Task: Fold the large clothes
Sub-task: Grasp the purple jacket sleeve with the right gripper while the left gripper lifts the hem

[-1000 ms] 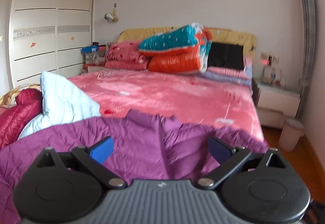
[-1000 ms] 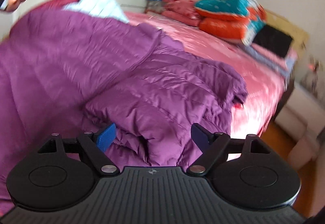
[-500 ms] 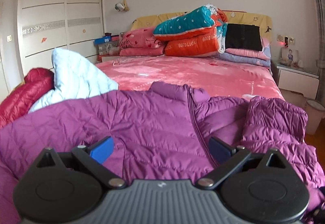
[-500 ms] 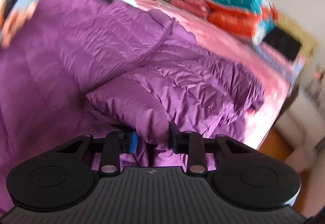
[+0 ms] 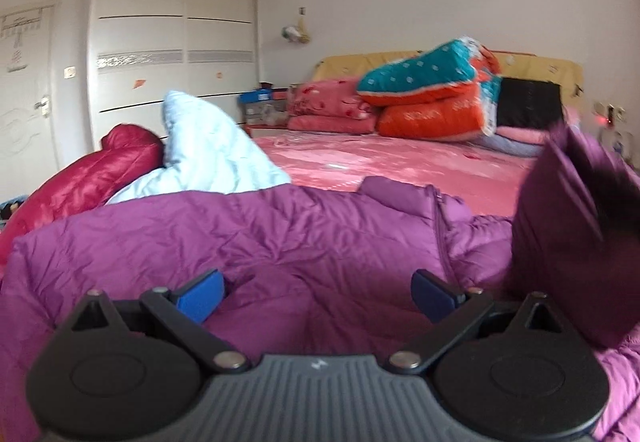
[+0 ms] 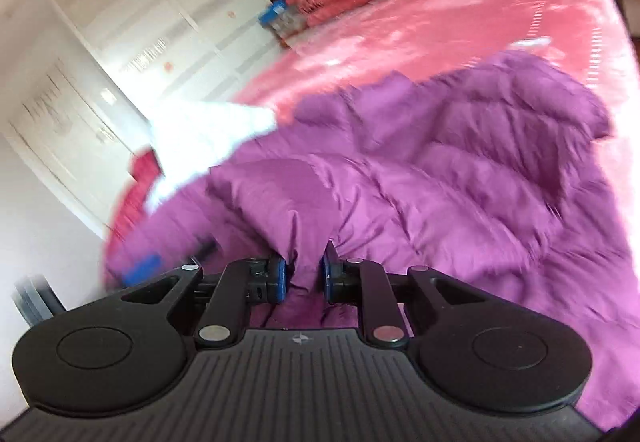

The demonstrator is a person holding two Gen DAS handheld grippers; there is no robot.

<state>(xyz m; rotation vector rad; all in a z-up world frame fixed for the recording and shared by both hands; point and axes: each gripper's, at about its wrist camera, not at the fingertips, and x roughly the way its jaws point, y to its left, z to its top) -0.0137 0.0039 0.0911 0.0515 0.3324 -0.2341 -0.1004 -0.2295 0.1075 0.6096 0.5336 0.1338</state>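
Pink-covered bed (image 5: 400, 165) across the room, stacked teal and orange pillows (image 5: 432, 97) at its headboard, as a second ago. Purple quilted jacket (image 5: 280, 242) spread over the near end of the bed, zip running up its middle; red jacket (image 5: 80, 177) and pale blue jacket (image 5: 208, 153) heaped just beyond its left edge, unmoved. Sleeve (image 5: 568, 242) of the purple jacket now lifted clear of the bed at the right of the left wrist view, blurred, where half a second ago lay flat beside the body. Same sleeve (image 6: 280, 209) in the right wrist view drawn up from the jacket's body, camera now rolled sideways against the earlier level framing. Right gripper (image 6: 303, 278) with jaws pressed together on a fold of that sleeve, spread wide a second ago, already pinching half a second ago. Left gripper (image 5: 316, 294) low over the jacket front, jaws spread wide and holding nothing, unchanged throughout.
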